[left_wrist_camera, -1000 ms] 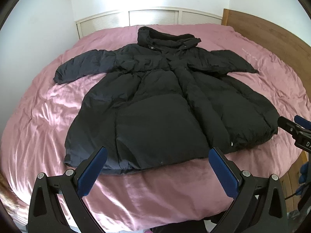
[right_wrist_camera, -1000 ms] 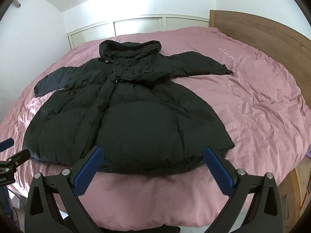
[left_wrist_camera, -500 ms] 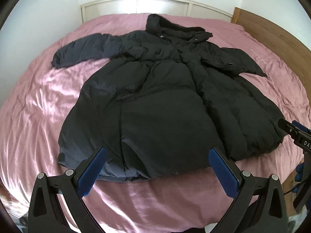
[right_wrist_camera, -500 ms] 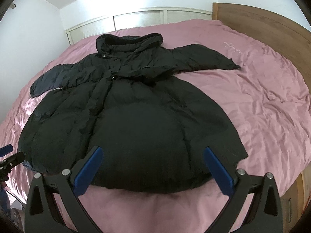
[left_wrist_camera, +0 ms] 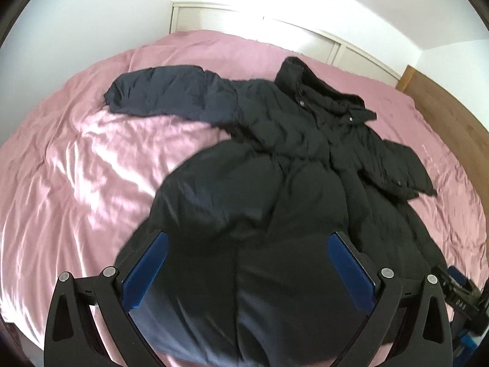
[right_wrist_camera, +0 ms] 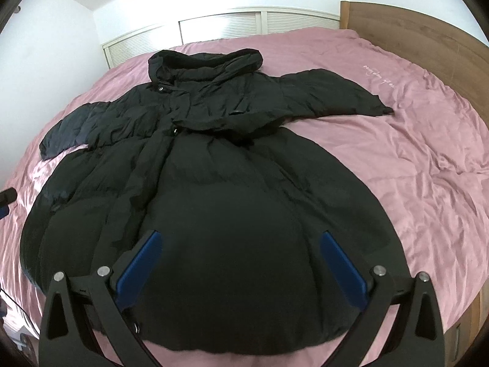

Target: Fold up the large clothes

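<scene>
A large black puffer coat lies flat, front up, on a bed with a pink cover, hood toward the far side and both sleeves spread out. It also shows in the right wrist view. My left gripper is open and empty, hovering over the coat's lower left part. My right gripper is open and empty over the coat's lower right part. The right gripper's tip shows in the left wrist view.
A wooden headboard runs along the bed's right side. White slatted doors stand behind the bed. White walls close in the left side. The pink cover lies bare to the coat's right.
Both grippers have moved forward from beyond the bed's near edge to above the coat's hem. The left one also turned left. The coat has not moved.
</scene>
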Motion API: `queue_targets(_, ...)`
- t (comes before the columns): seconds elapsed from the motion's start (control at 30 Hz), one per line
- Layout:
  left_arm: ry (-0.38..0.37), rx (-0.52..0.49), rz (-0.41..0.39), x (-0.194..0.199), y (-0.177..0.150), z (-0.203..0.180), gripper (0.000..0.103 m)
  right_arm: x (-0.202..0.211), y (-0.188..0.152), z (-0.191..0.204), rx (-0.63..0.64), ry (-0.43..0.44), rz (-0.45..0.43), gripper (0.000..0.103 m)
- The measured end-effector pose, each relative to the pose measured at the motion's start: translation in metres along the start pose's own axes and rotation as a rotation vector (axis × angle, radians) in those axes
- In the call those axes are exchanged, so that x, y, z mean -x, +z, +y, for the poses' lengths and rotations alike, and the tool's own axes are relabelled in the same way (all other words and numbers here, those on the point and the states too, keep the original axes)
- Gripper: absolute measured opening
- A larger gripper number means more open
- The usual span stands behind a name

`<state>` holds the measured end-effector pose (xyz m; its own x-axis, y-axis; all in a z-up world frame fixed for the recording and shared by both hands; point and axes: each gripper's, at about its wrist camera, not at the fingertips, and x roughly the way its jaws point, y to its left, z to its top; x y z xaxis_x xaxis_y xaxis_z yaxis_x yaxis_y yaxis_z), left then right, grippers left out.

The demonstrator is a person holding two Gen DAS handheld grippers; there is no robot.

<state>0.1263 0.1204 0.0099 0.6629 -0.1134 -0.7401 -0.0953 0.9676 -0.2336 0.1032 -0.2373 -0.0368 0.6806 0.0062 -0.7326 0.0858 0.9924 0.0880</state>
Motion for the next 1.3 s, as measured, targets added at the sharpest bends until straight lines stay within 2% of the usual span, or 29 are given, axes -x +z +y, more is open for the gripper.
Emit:
queue_targets(0.2,-0.02,0.094,-0.024,-0.021,0.055,0.039,0.102,-0.016,0.011,-0.005,-0.026,-0.016,0.002,0.103)
queue_targets(0.43,0.002,0.227,-0.084,-0.061,0.123,0.098,0.102,-0.039,0.032,-0.014,-0.037,-0.03,0.0,0.103)
queue_targets(0.5,0.024,0.254,-0.093,-0.076,0.139,0.112,0.102,-0.05,0.042,-0.017,-0.043,-0.029,-0.003,0.103)
queue_targets(0.67,0.01,0.388,-0.082,-0.134,0.171,0.157,0.102,-0.082,0.071,-0.023,-0.061,-0.018,-0.002,0.103)
queue_targets(0.83,-0.052,0.59,-0.1,-0.192,0.179,0.214,0.102,-0.105,0.087,-0.021,-0.062,-0.015,-0.008,0.103)
queue_targets(0.93,-0.105,0.694,-0.131,-0.207,0.173,0.239,0.102,-0.115,0.088,-0.014,-0.035,-0.029,-0.003,0.103)
queue_targets(1.0,-0.118,0.726,-0.151,-0.212,0.169,0.249,0.102,-0.122,0.088,-0.01,-0.024,-0.037,0.01,0.103)
queue_targets(1.23,-0.276,0.884,-0.265,-0.232,0.159,0.288,0.095,-0.122,0.096,0.003,-0.005,-0.059,0.004,0.103)
queue_targets(1.3,-0.35,0.942,-0.318,-0.237,0.157,0.301,0.095,-0.117,0.099,0.007,-0.004,-0.059,-0.01,0.103)
